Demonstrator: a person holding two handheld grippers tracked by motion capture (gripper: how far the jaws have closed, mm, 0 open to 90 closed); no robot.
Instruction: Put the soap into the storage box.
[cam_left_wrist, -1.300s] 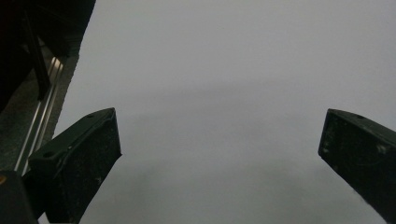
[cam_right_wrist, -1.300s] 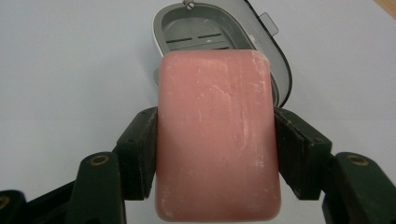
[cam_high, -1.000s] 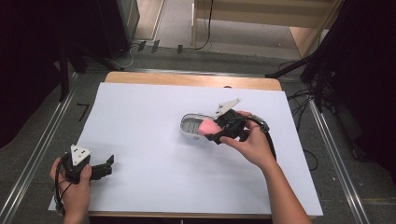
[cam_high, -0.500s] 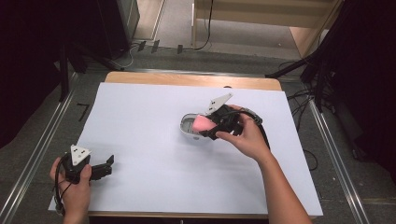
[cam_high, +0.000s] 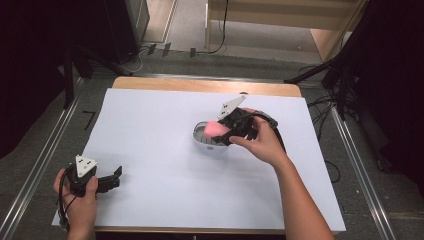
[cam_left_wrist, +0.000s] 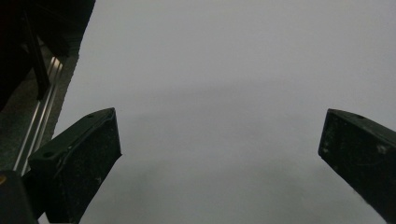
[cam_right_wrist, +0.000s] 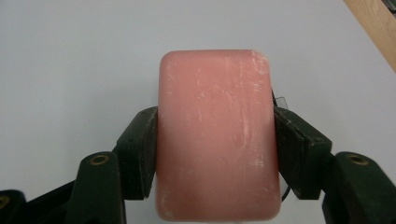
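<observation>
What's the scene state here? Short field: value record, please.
surface: white sheet over a wooden table
held item: pink soap bar
right gripper: shut on the soap bar, one jaw on each long side
dish: pale oval soap dish under the bar
left gripper: open, nothing between the jaws, near the sheet's front left corner

White sheet (cam_high: 165, 150) spreads under my grippers; table's wooden edge (cam_high: 200, 85) beyond them; floor rails (cam_high: 45, 160) beside my left one.

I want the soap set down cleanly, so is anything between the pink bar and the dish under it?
Nothing visible. The right gripper clamps the pink soap bar by its sides, directly over the white dish, with no other object there.
</observation>
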